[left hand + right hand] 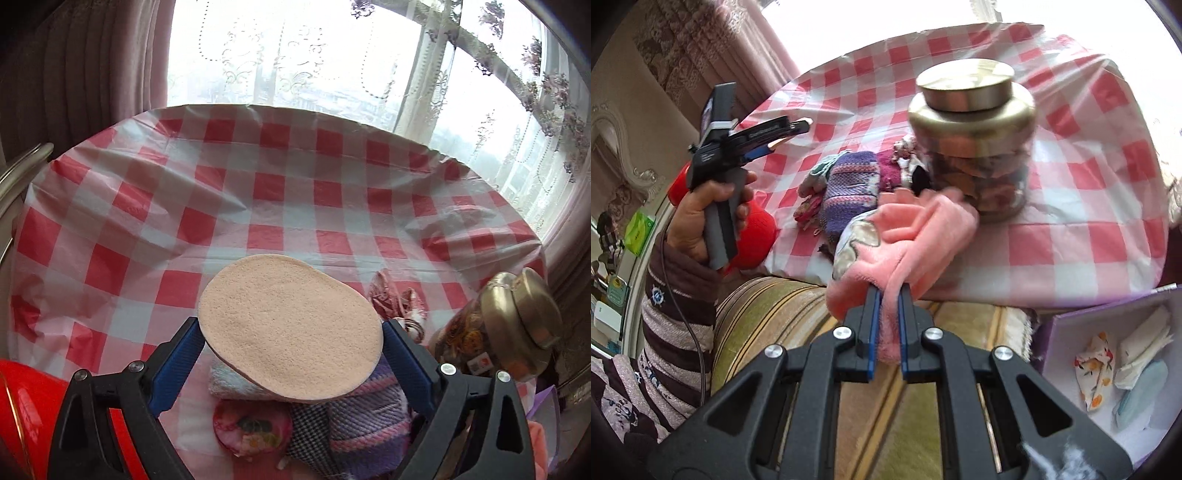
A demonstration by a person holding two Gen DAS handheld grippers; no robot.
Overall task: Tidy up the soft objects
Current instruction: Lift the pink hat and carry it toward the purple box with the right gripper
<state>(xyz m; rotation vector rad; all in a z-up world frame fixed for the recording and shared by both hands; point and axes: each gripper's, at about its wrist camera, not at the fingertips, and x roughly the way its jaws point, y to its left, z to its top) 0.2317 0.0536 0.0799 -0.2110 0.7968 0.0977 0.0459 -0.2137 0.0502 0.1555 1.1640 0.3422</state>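
A peach oval sponge hangs above the checked tablecloth, and my left gripper is shut on it, one blue pad on each long side. Seen from the right wrist, the left gripper is raised in a hand over the table's left edge. My right gripper is shut on a fold of a pink fleece cloth, which trails from the table edge. A pile of soft pieces lies below the sponge, among them a purple knitted piece and a round floral pad.
A glass jar with a brass lid stands on the table right of the pile. A red rounded object sits at the table's left corner. A purple box holding folded cloths stands at lower right, beside a striped cushion.
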